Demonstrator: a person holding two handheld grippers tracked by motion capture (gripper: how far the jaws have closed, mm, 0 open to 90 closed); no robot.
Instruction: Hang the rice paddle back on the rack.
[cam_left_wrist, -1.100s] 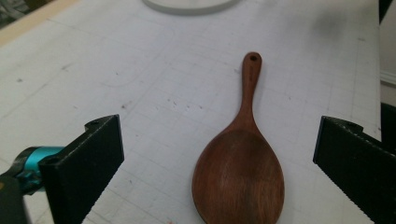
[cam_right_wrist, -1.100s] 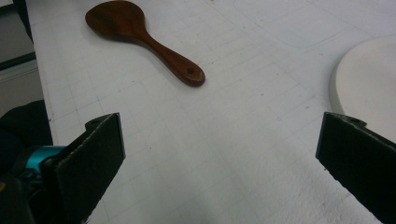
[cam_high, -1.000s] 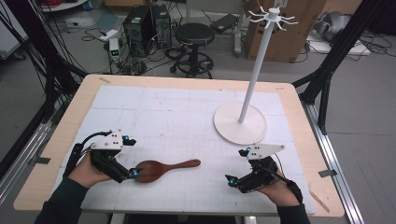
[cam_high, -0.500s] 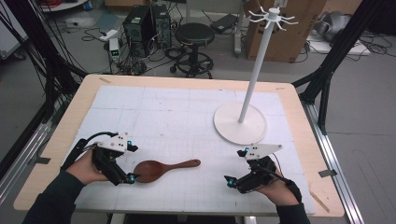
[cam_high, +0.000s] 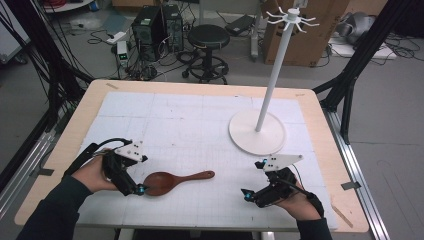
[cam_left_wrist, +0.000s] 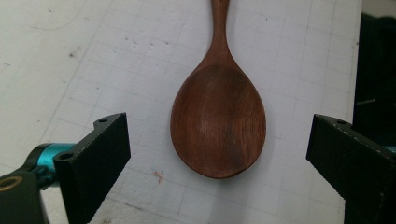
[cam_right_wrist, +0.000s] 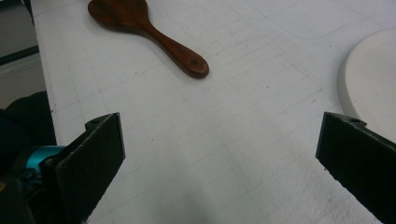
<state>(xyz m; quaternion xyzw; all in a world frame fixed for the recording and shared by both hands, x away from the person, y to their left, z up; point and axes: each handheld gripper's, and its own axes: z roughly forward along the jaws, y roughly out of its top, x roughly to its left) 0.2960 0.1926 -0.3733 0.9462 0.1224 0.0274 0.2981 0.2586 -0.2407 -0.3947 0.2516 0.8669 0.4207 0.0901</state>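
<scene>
A dark wooden spoon (cam_high: 175, 181) lies flat on the white gridded mat (cam_high: 200, 130), bowl to the left, handle pointing right. My left gripper (cam_high: 134, 180) is open right at the bowl's left end. In the left gripper view the spoon (cam_left_wrist: 218, 112) lies between the two wide-apart jaws, bowl nearest, untouched. My right gripper (cam_high: 254, 180) is open and empty near the front right of the mat. From the right gripper view the spoon (cam_right_wrist: 147, 32) lies farther off at upper left, its handle end with a small hole pointing toward me.
A white stand with a round base (cam_high: 257, 132) and a tall pole topped by hooks (cam_high: 292, 16) rises at the right back of the mat; its base edge (cam_right_wrist: 369, 84) is close to my right gripper. The wooden table (cam_high: 325, 150) frames the mat.
My left gripper has moved right and toward the front edge, closing in on the spoon's bowl. The spoon and the right gripper have stayed put.
</scene>
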